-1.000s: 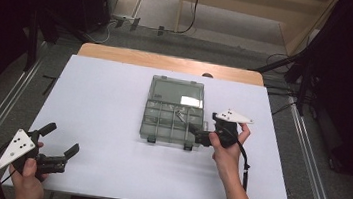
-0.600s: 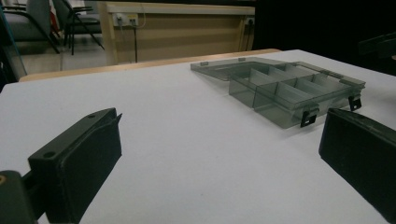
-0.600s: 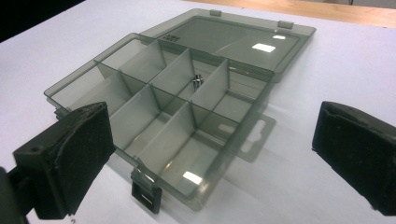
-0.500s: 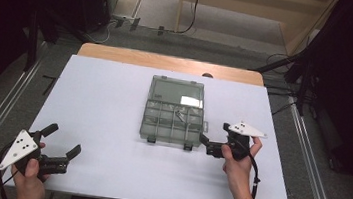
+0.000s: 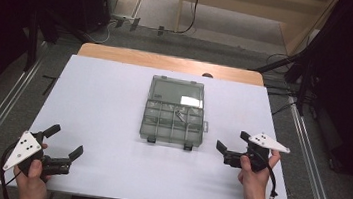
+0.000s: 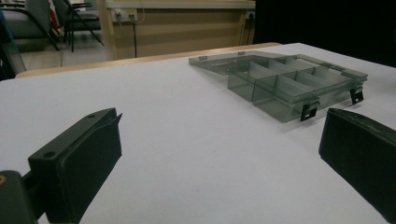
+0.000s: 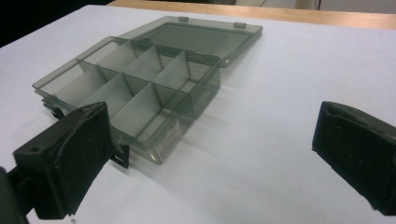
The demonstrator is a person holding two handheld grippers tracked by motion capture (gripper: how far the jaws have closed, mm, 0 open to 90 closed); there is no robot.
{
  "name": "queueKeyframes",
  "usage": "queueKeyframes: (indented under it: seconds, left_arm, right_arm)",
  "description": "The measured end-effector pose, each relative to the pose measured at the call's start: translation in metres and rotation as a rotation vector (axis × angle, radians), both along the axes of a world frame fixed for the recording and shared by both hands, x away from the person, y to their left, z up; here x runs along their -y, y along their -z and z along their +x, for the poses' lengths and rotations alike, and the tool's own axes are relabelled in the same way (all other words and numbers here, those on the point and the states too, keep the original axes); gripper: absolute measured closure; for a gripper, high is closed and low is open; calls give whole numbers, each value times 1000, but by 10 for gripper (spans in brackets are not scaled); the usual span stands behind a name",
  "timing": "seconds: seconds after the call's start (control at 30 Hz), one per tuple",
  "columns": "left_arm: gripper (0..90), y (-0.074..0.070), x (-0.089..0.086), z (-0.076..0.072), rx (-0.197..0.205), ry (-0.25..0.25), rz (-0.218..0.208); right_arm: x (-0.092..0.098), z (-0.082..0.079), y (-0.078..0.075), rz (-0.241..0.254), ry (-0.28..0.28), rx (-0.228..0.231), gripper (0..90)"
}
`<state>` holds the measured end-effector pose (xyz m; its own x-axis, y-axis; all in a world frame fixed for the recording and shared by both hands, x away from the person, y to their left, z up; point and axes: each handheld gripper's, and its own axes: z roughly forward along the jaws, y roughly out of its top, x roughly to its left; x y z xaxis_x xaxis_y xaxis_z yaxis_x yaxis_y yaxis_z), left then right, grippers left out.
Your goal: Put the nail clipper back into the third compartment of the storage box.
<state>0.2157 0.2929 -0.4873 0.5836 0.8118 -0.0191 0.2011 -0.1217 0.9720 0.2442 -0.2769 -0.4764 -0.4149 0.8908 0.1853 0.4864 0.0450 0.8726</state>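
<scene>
Smoky plastic compartment box (image 5: 174, 121) lying open, no readable label, left claw (image 5: 65, 142) and right claw (image 5: 232, 144) both spread wide, empty

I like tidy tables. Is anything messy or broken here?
Nothing stands out. The grey plastic box lies open and flat on the white table, lid folded back, with one small item in a compartment. Nothing spilled or cracked. Both claws, left and right, are open and apart from it.

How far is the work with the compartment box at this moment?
Done, it seems: the grey compartment box lies open, its lid flat on the white table. A small item sits in one compartment, too small to identify. In hand: nothing; the left gripper and right gripper are open and apart from the box. What remains cannot be told.
</scene>
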Motion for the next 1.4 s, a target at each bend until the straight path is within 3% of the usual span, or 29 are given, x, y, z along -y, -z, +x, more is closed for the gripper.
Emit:
queueKeyframes:
  seconds: [0.73, 1.03, 1.4]
  left_arm:
    - [0, 2, -1, 1, -4, -19, 10]
    - [0, 1, -2, -1, -1, -20, 12]
    - [0, 1, -1, -1, 3, -15, 23]
  right_arm:
    - [49, -48, 8, 35, 92, 35, 0]
    - [65, -71, 8, 44, 119, 98, 0]
    - [71, -92, 20, 77, 145, 190, 0]
